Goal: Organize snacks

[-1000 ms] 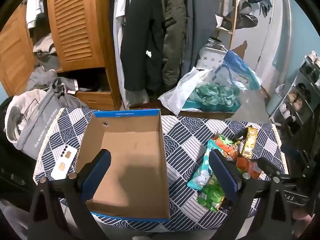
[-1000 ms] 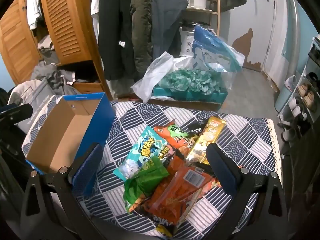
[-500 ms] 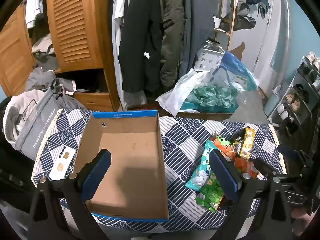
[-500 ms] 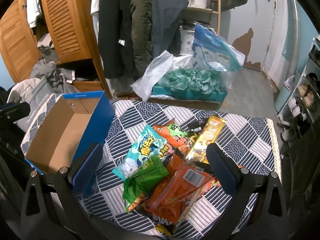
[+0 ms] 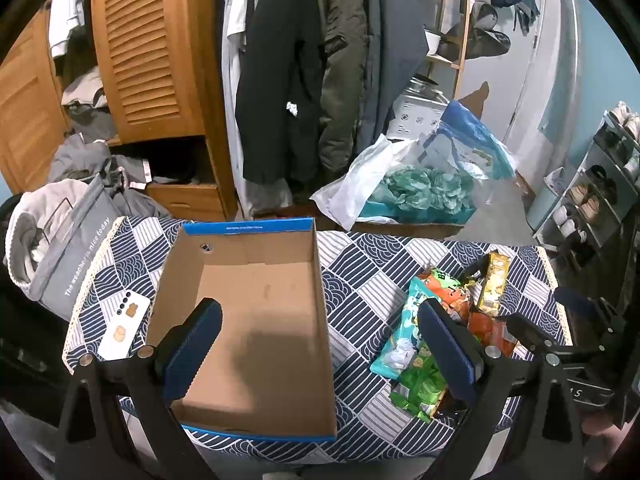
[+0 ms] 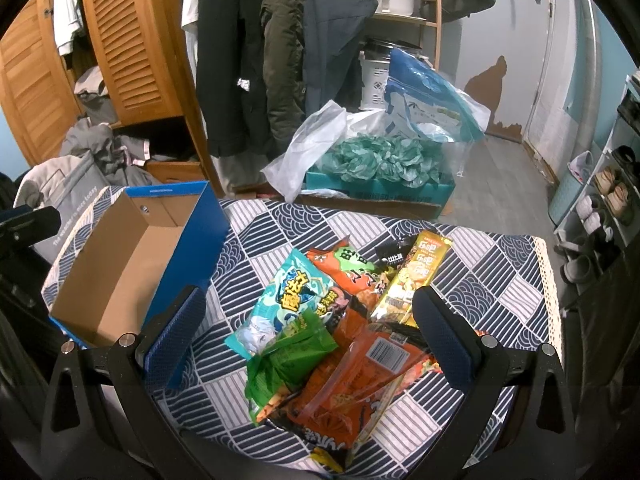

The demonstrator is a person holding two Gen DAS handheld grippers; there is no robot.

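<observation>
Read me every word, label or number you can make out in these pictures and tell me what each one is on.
"The weather is nice today": white print on the grey bag left of the table.
Cardboard box: white print on its blue rim, too small to read.
Teal snack packet, orange packet, gold packet: large Chinese characters, not clearly legible.
Barcode label on the clear orange packet: digits blurred.
Black packet: white logo, unreadable.

home entryway | hanging coats [image 5: 288, 80] | shoe rack [image 5: 600, 192] | wardrobe [image 5: 148, 48]
</observation>
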